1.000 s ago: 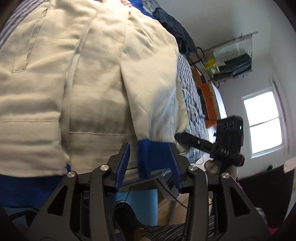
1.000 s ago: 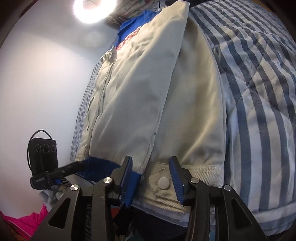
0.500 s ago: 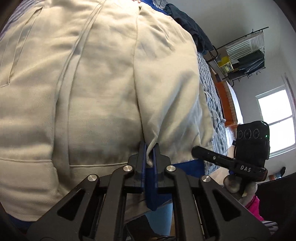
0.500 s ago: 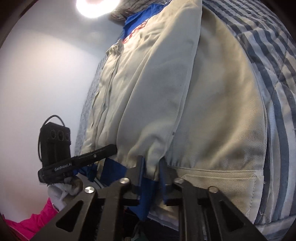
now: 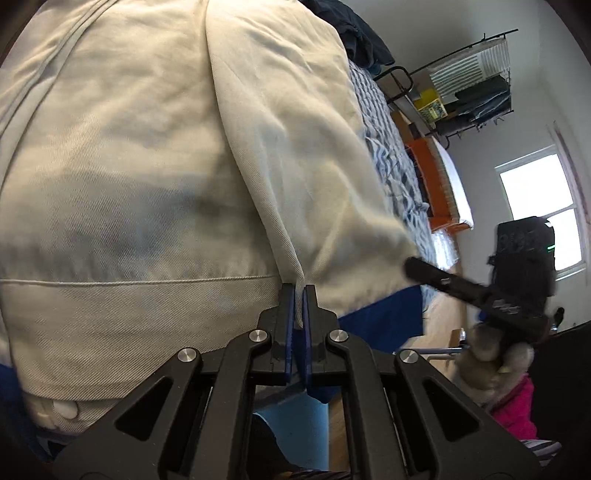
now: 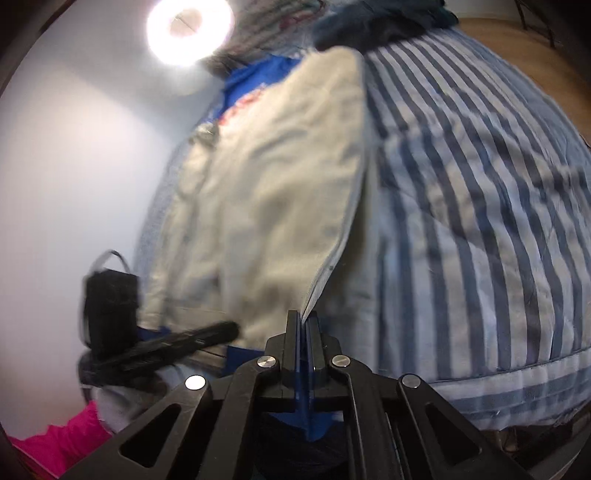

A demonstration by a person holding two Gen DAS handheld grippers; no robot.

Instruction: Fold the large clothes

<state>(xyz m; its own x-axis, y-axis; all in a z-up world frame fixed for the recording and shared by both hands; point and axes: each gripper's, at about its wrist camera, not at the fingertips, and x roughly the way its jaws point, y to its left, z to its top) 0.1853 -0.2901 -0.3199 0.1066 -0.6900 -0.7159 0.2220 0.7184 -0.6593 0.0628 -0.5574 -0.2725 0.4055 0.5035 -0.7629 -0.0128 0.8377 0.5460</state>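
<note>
A cream jacket [image 5: 155, 158] with blue lining lies spread on a blue-striped quilt [image 6: 480, 221]. In the left wrist view my left gripper [image 5: 299, 291] is shut on the jacket's bottom hem, where a cream fold runs down between the blue pads. The right gripper appears there as a black tool [image 5: 480, 291] off to the right. In the right wrist view my right gripper [image 6: 304, 321] is shut on the jacket's [image 6: 273, 192] lower right edge, which is lifted off the quilt. The left gripper [image 6: 159, 347] shows there at lower left.
Dark clothes [image 5: 354, 33] are piled at the bed's far end. A black wire rack [image 5: 469, 88] with folded items and an orange crate [image 5: 432, 177] stand by the wall, with a window [image 5: 543, 210] to the right. A pink sleeve [image 6: 55, 439] shows at lower left.
Both grippers went from open around the jacket's hem to shut on it. The right one has since pulled its edge up and inward off the quilt.
</note>
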